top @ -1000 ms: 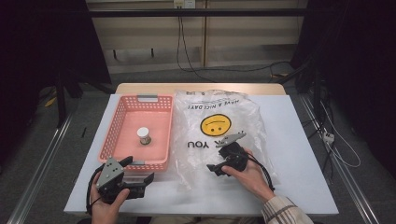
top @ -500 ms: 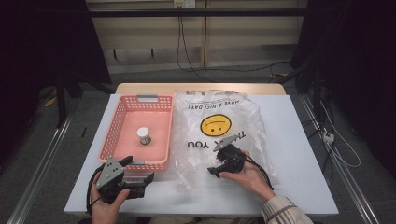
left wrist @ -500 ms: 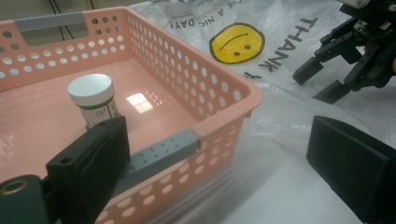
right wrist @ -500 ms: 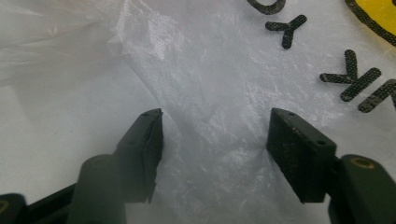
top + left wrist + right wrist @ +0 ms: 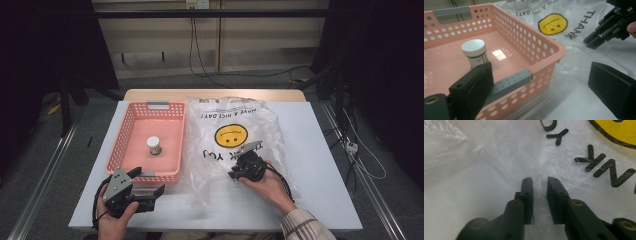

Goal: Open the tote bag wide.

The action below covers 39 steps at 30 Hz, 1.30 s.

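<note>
Right claw [image 5: 239, 173] sits on the bag [image 5: 235, 107], tips down on the film just below the "THANK YOU" print. Its jaws have just been closing: wide a second ago, now a narrow gap with a thin ridge of plastic standing between them. In the right gripper view the pads [image 5: 527, 190] look near that fold, but I can't tell if they actually press it, so call it nearly together, pinch not confirmed. Hand barely shifts otherwise.

Left claw [image 5: 150, 190] holds its place since a second ago, spread wide, nothing in it, parked at the near rim of the basket [image 5: 131, 125]. A jar [image 5: 474, 51] stands inside the basket, just ahead of its left jaw.

Read: this is a grab of the top layer of the bag, likely to lift or open it. Bag lies flat on the worktop [image 5: 325, 150], right of the basket. Risk: thin film slips out if the jaws stop short.
</note>
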Each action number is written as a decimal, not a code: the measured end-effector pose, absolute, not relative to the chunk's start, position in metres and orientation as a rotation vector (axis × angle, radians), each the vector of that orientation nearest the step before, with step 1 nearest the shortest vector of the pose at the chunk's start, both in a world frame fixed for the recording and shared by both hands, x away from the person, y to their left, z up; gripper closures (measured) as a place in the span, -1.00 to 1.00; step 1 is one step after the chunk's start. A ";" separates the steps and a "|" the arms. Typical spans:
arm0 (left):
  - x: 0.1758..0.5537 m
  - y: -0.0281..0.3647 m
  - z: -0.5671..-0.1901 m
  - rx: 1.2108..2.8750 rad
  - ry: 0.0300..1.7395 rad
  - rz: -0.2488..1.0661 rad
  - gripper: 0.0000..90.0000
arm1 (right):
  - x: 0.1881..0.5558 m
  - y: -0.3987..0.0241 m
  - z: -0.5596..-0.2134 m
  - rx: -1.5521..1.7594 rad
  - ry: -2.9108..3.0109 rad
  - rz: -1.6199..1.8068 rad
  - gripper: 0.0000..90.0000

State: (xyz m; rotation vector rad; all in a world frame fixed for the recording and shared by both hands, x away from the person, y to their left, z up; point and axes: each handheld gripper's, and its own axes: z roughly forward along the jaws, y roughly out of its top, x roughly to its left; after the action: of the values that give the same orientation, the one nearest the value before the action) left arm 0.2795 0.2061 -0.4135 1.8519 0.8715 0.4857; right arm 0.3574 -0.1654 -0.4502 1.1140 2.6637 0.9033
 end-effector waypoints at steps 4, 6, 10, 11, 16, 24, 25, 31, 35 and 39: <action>0.280 0.206 -0.414 1.854 0.868 0.485 -0.87 | 0.359 -0.168 -0.451 1.142 2.676 0.942 0.94; 0.280 0.206 -0.413 1.855 0.866 0.484 -0.87 | 0.359 -0.169 -0.451 1.156 2.677 0.955 1.00; 0.279 0.207 -0.413 1.853 0.867 0.482 -0.87 | 0.359 -0.169 -0.451 1.157 2.670 0.960 1.00; 0.279 0.207 -0.413 1.853 0.866 0.480 -0.87 | 0.358 -0.169 -0.448 1.163 2.666 0.963 1.00; 0.279 0.207 -0.413 1.853 0.866 0.477 -0.87 | 0.356 -0.174 -0.441 1.157 2.611 1.028 1.00; 0.279 0.207 -0.413 1.855 0.863 0.477 -0.87 | 0.354 -0.181 -0.431 1.153 2.576 1.094 1.00; 0.279 0.207 -0.413 1.855 0.862 0.479 -0.87 | 0.353 -0.181 -0.430 1.152 2.573 1.105 1.00; 0.279 0.207 -0.413 1.855 0.860 0.478 -0.87 | 0.354 -0.185 -0.427 1.166 2.568 1.186 1.00; 0.279 0.208 -0.413 1.853 0.863 0.475 -0.87 | 0.353 -0.186 -0.425 1.180 2.563 1.245 0.99; 0.279 0.208 -0.413 1.854 0.859 0.477 -0.87 | 0.352 -0.187 -0.423 1.184 2.546 1.246 1.00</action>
State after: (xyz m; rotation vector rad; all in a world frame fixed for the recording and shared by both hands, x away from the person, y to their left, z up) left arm 0.2790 0.2076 -0.4127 1.8545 0.8588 0.4771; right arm 0.3523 -0.1870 -0.4226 1.1843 2.5459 1.2458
